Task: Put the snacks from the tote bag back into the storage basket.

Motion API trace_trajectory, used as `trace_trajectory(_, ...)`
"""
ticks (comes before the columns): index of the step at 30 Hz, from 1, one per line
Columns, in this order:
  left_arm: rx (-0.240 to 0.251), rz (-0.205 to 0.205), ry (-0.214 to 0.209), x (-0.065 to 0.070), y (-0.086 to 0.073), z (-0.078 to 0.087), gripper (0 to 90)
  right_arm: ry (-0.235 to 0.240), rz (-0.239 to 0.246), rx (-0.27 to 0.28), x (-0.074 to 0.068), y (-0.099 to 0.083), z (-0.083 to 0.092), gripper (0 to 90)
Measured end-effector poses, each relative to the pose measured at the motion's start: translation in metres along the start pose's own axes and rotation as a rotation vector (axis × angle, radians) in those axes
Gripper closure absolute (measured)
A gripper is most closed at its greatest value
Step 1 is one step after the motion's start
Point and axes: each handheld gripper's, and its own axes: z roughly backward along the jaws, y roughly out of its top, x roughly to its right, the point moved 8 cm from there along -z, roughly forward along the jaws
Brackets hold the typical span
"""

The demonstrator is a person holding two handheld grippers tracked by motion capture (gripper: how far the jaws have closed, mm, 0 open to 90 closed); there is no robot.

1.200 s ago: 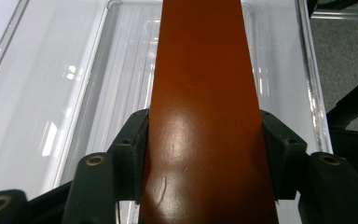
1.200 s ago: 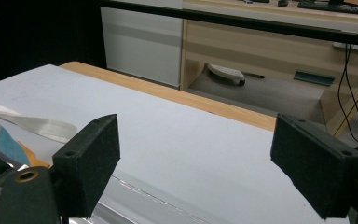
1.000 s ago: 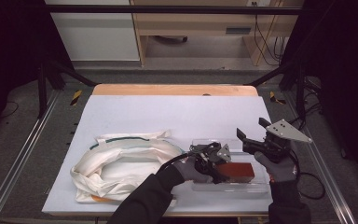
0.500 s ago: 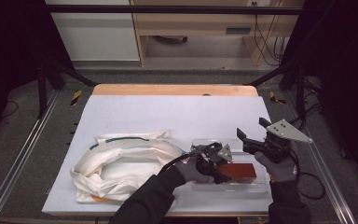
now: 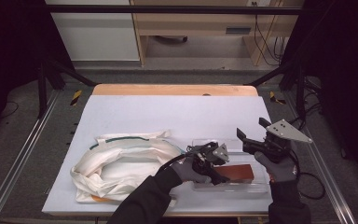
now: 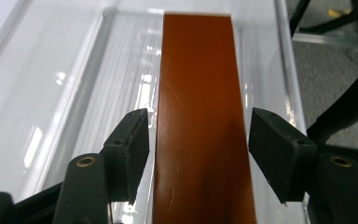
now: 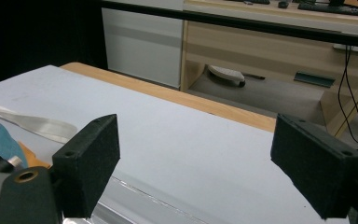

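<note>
2 grippers: left gripper (image 6: 198,154) straddles the brown block (image 6: 200,121) in the clear tray (image 5: 256,186), pads apart, just opening; right gripper (image 7: 196,163) spread wide.

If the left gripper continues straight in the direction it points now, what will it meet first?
Probably the brown block lying in the clear tray: the left gripper straddles it with open jaws.

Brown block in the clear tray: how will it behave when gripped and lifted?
The brown block looks rigid with flat, straight sides, so it should hold shape. Its glossy face may be slippery. Long and narrow, it may tilt in the left gripper if gripped off-centre inside the clear tray.
</note>
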Motion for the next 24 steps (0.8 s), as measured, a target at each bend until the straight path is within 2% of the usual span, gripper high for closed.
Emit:
trace_trajectory(2, 0.029, 0.006, -0.006, 0.001, 0.002, 0.006, 37.3, 0.000, -0.001, 0.001, 0.000, 0.000, 0.000, 16.0)
trace_trajectory(7, 0.085, 0.019, 0.013, 0.003, 0.004, 0.027, 37.5, -0.003, 0.000, 0.004, 0.000, 0.000, 0.001, 16.1)
trace_trajectory(10, 0.117, 0.031, 0.055, 0.002, 0.002, 0.042, 36.1, -0.002, 0.005, 0.008, 0.000, 0.000, 0.001, 16.2)
trace_trajectory(12, 0.144, 0.054, 0.088, 0.000, 0.000, 0.053, 34.7, -0.001, 0.008, 0.008, -0.001, 0.000, 0.001, 16.3)
trace_trajectory(14, 0.182, 0.095, 0.131, -0.005, -0.004, 0.067, 33.6, 0.000, 0.008, 0.006, -0.001, -0.001, 0.001, 16.4)
trace_trajectory(17, 0.206, 0.140, 0.149, -0.010, -0.010, 0.080, 34.0, 0.005, 0.013, -0.002, -0.002, -0.003, 0.001, 19.5)
trace_trajectory(20, 0.206, 0.155, 0.163, -0.014, -0.018, 0.082, 35.9, 0.005, 0.019, -0.007, -0.003, -0.004, 0.000, 21.4)
trace_trajectory(24, 0.195, 0.171, 0.172, -0.013, -0.024, 0.071, 43.4, 0.006, 0.023, -0.017, -0.004, -0.007, 0.001, 27.6)
